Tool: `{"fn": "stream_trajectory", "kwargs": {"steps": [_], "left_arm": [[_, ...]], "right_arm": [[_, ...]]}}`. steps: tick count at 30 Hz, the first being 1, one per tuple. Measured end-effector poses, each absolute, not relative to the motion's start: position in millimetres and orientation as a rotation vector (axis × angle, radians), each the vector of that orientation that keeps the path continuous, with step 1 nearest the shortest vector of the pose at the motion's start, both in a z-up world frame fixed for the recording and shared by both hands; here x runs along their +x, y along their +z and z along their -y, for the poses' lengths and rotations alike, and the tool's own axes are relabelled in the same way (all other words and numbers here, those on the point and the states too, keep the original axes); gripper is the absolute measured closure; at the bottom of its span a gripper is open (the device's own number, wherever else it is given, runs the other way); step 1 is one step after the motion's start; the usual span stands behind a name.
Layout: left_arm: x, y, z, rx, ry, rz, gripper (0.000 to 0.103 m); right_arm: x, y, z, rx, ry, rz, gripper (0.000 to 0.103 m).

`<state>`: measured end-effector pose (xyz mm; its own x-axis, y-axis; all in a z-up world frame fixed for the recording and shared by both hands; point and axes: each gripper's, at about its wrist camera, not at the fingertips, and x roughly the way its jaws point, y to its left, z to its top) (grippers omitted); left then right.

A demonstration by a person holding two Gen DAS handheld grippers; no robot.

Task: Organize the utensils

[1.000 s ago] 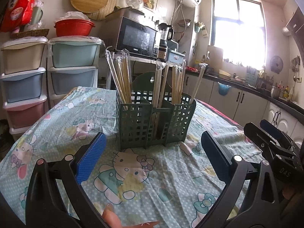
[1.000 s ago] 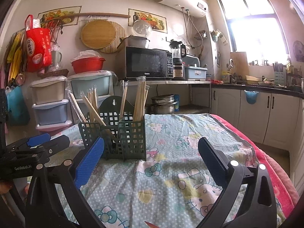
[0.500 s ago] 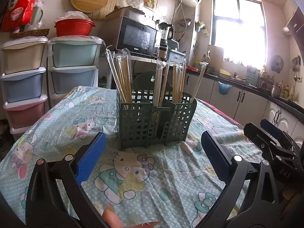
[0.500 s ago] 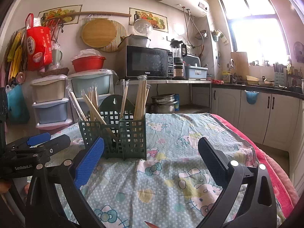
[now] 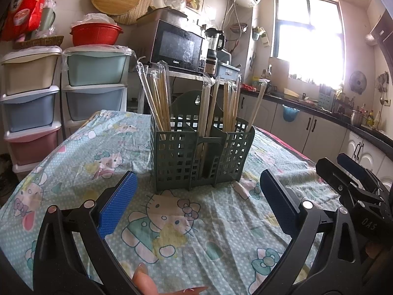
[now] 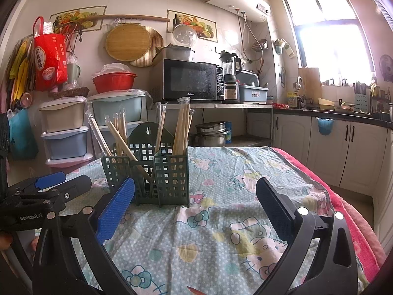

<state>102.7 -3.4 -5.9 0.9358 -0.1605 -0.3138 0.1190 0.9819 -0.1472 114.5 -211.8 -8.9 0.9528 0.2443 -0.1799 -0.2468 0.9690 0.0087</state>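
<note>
Left gripper [image 5: 196, 196]: spread wide with nothing between its blue pads; it hovers over the tablecloth, just in front of the caddy and pointed straight at it. It also shows at the left edge of the right wrist view.
Right gripper [image 6: 195, 194]: likewise spread wide and empty, above the cloth, with the caddy ahead and to the left of its centre line. Its left pad [image 6: 115, 209] overlaps the caddy's lower front corner in the picture; whether they touch cannot be told.
Caddy [image 5: 200, 157]: dark green plastic, lattice walls, divided into compartments, with a rounded hanging tab at the back. It stands upright on the cloth.
Caddy contents: wrapped chopsticks [image 5: 159, 100] stand bunched in the left compartment, leaning left; more pairs rise from the middle and right compartments, and one at the far right tilts outward.
Tablecloth [image 5: 172, 221]: pale green with cartoon cats, wrinkled around the caddy's base.
Paper scrap [image 5: 240, 191]: small, pale, lying on the cloth just beside the caddy's right front corner.
Storage drawers [image 5: 95, 83]: pastel stacked bins behind the caddy, to its left.
Microwave [image 5: 179, 49]: black, behind the caddy on a metal shelf.
Fingertip [image 5: 145, 280]: a person's, at the lower edge beneath the left gripper.
</note>
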Motion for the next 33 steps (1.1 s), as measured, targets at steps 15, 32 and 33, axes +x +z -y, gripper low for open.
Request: {"fn": "stream_trajectory", "kwargs": {"steps": [15, 32, 33], "left_arm": [[103.1, -6.9, 3.3, -0.128, -0.142, -0.334, 0.011], [110.9, -10.4, 0.7, -0.14, -0.156, -0.384, 0.011], [111.5, -10.7, 0.0, -0.142, -0.157, -0.387, 0.011]], "right_arm": [[114.8, -9.2, 211.5, -0.013, 0.247, -0.18, 0.007], [115.8, -10.0, 211.8, -0.011, 0.245, -0.18, 0.006], [115.9, -10.1, 211.9, -0.011, 0.245, -0.18, 0.006]]}}
